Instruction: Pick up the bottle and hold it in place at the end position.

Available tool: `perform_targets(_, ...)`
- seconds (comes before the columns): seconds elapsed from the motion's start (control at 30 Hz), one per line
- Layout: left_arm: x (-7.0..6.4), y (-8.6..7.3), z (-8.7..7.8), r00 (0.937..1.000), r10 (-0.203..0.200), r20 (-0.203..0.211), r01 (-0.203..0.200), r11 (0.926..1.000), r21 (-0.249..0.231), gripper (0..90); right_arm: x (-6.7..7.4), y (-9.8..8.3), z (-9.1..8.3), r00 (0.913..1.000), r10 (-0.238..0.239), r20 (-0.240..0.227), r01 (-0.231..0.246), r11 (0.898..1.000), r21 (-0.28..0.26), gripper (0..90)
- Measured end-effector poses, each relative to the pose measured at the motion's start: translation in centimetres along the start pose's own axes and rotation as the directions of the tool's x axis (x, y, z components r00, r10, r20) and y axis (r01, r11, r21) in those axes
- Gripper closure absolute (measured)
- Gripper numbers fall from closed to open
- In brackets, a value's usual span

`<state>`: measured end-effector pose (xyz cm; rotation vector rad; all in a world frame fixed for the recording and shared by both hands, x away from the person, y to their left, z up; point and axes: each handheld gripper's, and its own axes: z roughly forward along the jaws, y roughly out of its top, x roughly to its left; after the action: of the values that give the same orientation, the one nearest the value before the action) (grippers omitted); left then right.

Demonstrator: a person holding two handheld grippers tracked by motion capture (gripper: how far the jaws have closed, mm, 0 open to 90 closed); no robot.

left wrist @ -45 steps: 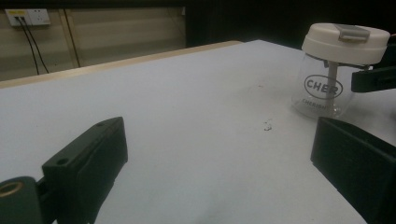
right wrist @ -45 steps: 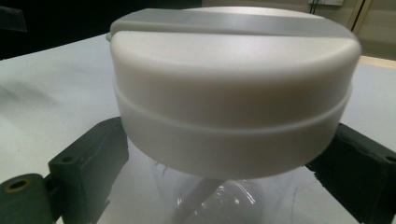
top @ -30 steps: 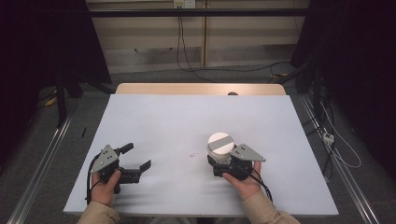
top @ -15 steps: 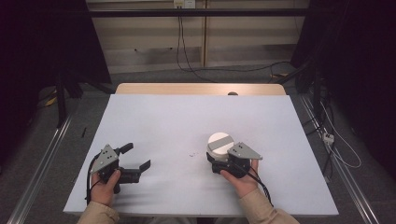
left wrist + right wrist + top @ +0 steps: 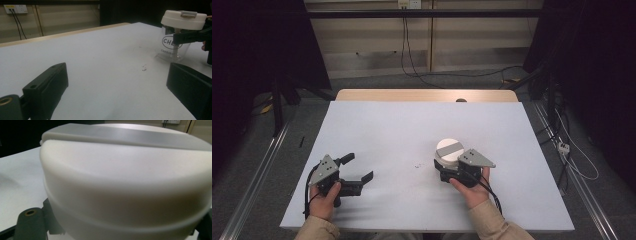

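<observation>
Lettering on the clear cup [image 5: 172,47] reads "CHE" inside an oval with "CHERISH" below it, as far as I can make out from my left gripper view; the rest is cut off by a black jaw crossing the cup. I count one cup, with one white lid [image 5: 183,20] carrying a grey strip across its top, and I see nothing inside the clear body. It stands upright on the white table [image 5: 412,130], right of centre and toward the near edge. My right gripper [image 5: 445,168] is at the cup, its jaws on either side of the body just under the lid; in the right gripper view the lid [image 5: 125,185] is so close that I cannot tell whether the jaws press the cup or merely flank it. My left gripper [image 5: 358,169] sits well apart on the near left, jaws spread wide with nothing between them, resting low over the table. A few dark specks [image 5: 144,68] lie between the two grippers
</observation>
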<state>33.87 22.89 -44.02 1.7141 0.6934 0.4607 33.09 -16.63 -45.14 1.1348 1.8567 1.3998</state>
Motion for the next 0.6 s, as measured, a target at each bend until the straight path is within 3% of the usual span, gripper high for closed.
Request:
perform_targets(0.37,0.0,0.0,0.0,1.0,-0.005,-0.002,0.005,1.0,-0.008,3.5,-0.6,1.6,1.6,0.9998,-0.016,0.008,0.017,1.0,-0.021,18.1)
perform_targets(0.6,-0.1,0.0,0.2,0.9999,-0.007,0.01,0.007,0.9999,-0.007,3.5,-0.6,2.1,2.5,0.9997,-0.02,-0.011,0.02,1.0,-0.019,18.1)
